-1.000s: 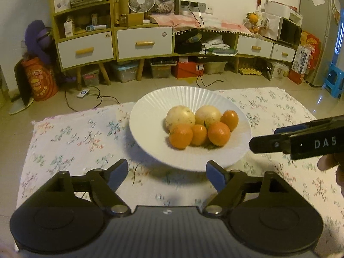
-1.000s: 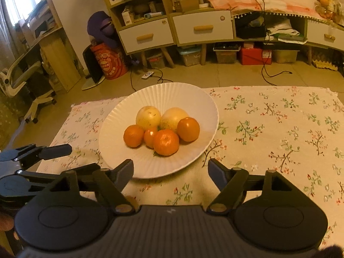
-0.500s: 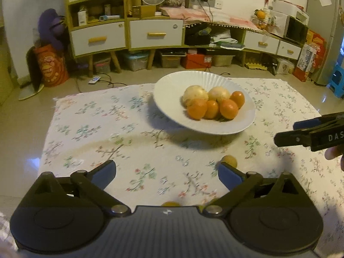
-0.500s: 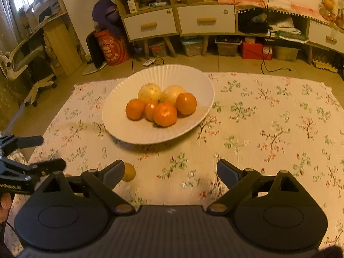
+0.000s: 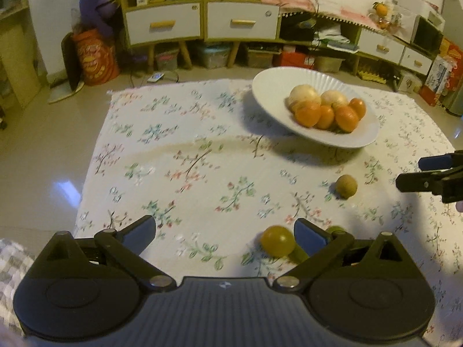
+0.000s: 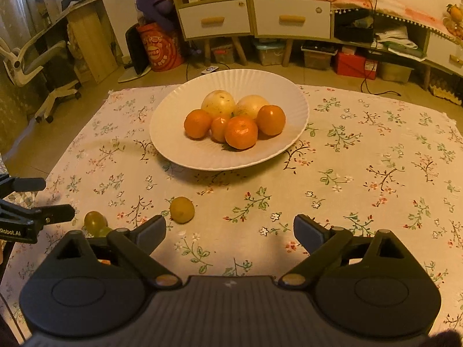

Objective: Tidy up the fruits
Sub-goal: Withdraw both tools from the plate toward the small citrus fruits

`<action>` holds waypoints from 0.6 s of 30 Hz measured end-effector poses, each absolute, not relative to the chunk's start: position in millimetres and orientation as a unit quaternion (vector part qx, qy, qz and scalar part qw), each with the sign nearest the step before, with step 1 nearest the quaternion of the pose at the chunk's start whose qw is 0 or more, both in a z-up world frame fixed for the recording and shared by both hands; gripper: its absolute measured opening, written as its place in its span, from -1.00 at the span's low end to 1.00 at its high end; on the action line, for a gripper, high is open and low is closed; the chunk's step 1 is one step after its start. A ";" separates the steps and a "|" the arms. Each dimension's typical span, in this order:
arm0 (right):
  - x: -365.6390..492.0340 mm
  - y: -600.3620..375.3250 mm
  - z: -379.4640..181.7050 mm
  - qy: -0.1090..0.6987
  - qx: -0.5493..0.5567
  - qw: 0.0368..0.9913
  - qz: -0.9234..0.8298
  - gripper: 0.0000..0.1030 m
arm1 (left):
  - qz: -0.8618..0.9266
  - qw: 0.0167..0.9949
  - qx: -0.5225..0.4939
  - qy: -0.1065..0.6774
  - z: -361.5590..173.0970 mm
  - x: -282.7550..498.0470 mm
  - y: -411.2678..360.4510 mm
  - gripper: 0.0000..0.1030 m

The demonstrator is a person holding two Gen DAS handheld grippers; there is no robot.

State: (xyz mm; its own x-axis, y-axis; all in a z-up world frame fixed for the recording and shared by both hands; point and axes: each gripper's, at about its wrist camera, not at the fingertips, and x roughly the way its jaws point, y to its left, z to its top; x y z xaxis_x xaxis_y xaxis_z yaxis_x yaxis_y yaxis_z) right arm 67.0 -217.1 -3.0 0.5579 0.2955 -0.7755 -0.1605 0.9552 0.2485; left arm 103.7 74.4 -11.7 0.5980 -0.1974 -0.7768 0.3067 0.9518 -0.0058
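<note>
A white ribbed plate (image 5: 269, 92) (image 6: 173, 136) on the flowered cloth holds several oranges (image 6: 241, 132) and two pale round fruits (image 6: 218, 102). Loose on the cloth lie a small brownish-yellow fruit (image 5: 346, 186) (image 6: 181, 209), a yellow-green one (image 5: 277, 240) (image 6: 94, 221), and a green one (image 5: 337, 229) half hidden behind a finger. My left gripper (image 5: 224, 231) is open, with the yellow-green fruit just inside its right finger, untouched. My right gripper (image 6: 230, 230) has nothing between its jaws, which are opening; the brownish fruit sits just beyond its left finger.
The flowered cloth (image 6: 361, 156) lies on a tiled floor (image 5: 43, 144). Cabinets with drawers (image 5: 199, 23), storage boxes and cables line the far wall. An office chair (image 6: 43, 69) stands at the left. Each gripper shows at the edge of the other's view.
Both grippers have drawn back from the plate and their jaws have widened. Loose small fruits have come into view on the cloth. In the left view the plate has shifted to the upper right.
</note>
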 end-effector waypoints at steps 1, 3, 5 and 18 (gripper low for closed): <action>67.2 -216.3 -3.4 0.453 0.074 0.879 0.129 0.83 | -0.141 0.890 0.065 0.429 -12.3 103.2 76.3 0.82; 67.4 -215.1 -4.3 0.453 0.072 0.879 0.128 0.83 | -0.140 0.887 0.068 0.434 -13.3 101.6 79.2 0.82; 67.3 -213.7 -5.4 0.454 0.070 0.879 0.128 0.83 | -0.141 0.885 0.071 0.439 -14.7 99.2 82.5 0.82; 62.2 -189.1 -14.1 0.462 0.039 0.870 0.166 0.83 | -0.187 0.877 0.099 0.431 -33.5 90.8 90.2 0.80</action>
State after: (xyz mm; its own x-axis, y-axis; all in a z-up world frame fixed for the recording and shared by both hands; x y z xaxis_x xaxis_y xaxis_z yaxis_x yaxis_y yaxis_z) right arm 62.2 -189.1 -14.1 0.5181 0.3240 -0.7915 -0.2526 0.9422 0.2203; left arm 90.8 90.2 -33.5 0.5581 -0.2421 -0.7936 0.4124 0.9109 0.0122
